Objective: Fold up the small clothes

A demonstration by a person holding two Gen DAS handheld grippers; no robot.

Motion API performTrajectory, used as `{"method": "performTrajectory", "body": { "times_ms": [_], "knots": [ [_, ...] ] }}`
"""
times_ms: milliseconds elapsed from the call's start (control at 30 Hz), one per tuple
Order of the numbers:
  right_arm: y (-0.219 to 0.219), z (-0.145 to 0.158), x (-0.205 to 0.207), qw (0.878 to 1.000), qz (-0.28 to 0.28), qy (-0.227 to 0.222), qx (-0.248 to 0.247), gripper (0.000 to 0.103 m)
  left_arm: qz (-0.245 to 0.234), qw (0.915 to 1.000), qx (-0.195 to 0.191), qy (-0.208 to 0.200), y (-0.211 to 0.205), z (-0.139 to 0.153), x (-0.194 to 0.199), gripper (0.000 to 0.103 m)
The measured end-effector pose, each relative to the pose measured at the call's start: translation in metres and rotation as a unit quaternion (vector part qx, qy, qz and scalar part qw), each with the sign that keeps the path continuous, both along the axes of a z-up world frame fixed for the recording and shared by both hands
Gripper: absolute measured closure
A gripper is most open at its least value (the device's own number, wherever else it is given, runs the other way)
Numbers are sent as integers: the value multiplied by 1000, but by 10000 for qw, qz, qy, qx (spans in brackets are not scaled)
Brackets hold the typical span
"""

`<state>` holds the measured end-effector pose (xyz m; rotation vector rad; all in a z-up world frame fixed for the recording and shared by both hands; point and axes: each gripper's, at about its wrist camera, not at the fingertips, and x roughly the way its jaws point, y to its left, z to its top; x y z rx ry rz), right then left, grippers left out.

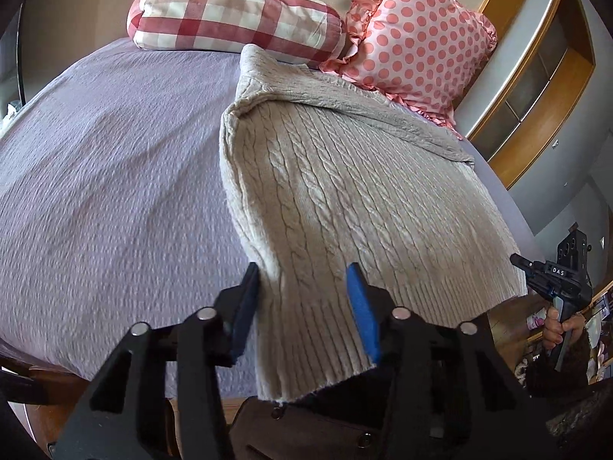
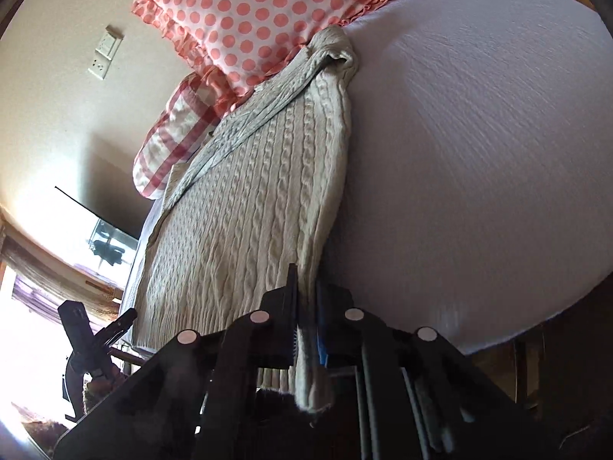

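Note:
A beige cable-knit sweater (image 1: 345, 191) lies on a lilac bedspread (image 1: 115, 176), its ribbed hem at the near edge and a sleeve folded across the top. My left gripper (image 1: 306, 299) is open, its fingers straddling the hem's left corner without clamping it. In the right wrist view my right gripper (image 2: 306, 306) is shut on the sweater (image 2: 245, 199) at its hem corner, with knit fabric pinched between the pads. The right gripper also shows in the left wrist view (image 1: 536, 268) at the sweater's right hem corner. The left gripper shows in the right wrist view (image 2: 118, 326).
A red-and-white checked bolster (image 1: 230, 15) and a pink polka-dot pillow (image 1: 417, 38) lie at the head of the bed. A wooden shelf unit (image 1: 544, 88) stands to the right. The bed's near edge (image 2: 498, 337) drops to a wooden frame.

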<state>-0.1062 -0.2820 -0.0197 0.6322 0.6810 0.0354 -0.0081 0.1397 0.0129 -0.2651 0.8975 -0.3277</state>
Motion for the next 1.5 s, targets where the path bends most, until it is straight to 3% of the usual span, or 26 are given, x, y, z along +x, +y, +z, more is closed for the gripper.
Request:
{"method": "performTrajectory", "body": {
  "times_ms": [33,233,400,533,667,733,833,900,967,1033,1067,1100,1133,1200,1267,1333,1500],
  "knots": [
    [-1,1,-3,9999,5,-120,67,96,-12,9999,-112,76,1,-2,1,93],
    [-25,48,7,9900,-205,-1278,553,96,-37,9961,-876,-33,20,19,31,93],
    [-52,94,78,9797,-382,-1728,947,96,173,9936,-1060,-354,29,64,112,93],
    [-88,102,169,9757,-1043,-1422,1303,96,625,9942,-828,-293,28,75,215,94],
    [-128,69,247,9636,-1943,-612,1733,96,1044,9923,-599,304,23,46,315,94],
    [-138,51,273,9575,-2115,-205,1948,96,1203,9893,-488,670,18,26,347,94],
    [-146,47,284,9510,-2076,-184,2284,94,1260,9878,-585,710,16,19,362,93],
    [-155,51,288,9454,-2043,-270,2526,88,1216,9881,-638,685,17,21,364,91],
    [-166,66,277,9365,-2371,-808,2454,49,1222,9868,-773,730,21,20,363,90],
    [-173,82,265,9301,-2442,-1368,2378,42,1265,9830,-1077,777,31,21,361,88],
    [-173,90,260,9310,-2281,-1595,2362,42,1296,9804,-1270,761,37,22,359,86],
    [-167,97,256,9367,-2083,-1728,2221,42,1379,9784,-1396,652,44,27,354,77],
    [-157,106,254,9483,-1822,-1742,1926,42,1540,9774,-1380,448,53,34,346,57],
    [-131,114,258,9713,-1107,-1618,1348,42,1808,9759,-1222,47,67,47,330,42],
    [-104,112,270,9865,-400,-1241,989,42,1784,9753,-1302,13,76,51,320,41],
    [-80,102,283,9933,49,-819,809,42,1699,9766,-1310,171,81,48,311,40],
    [-47,84,293,9973,267,-490,475,42,1157,9851,-1171,493,65,34,296,35]
  ]
}}
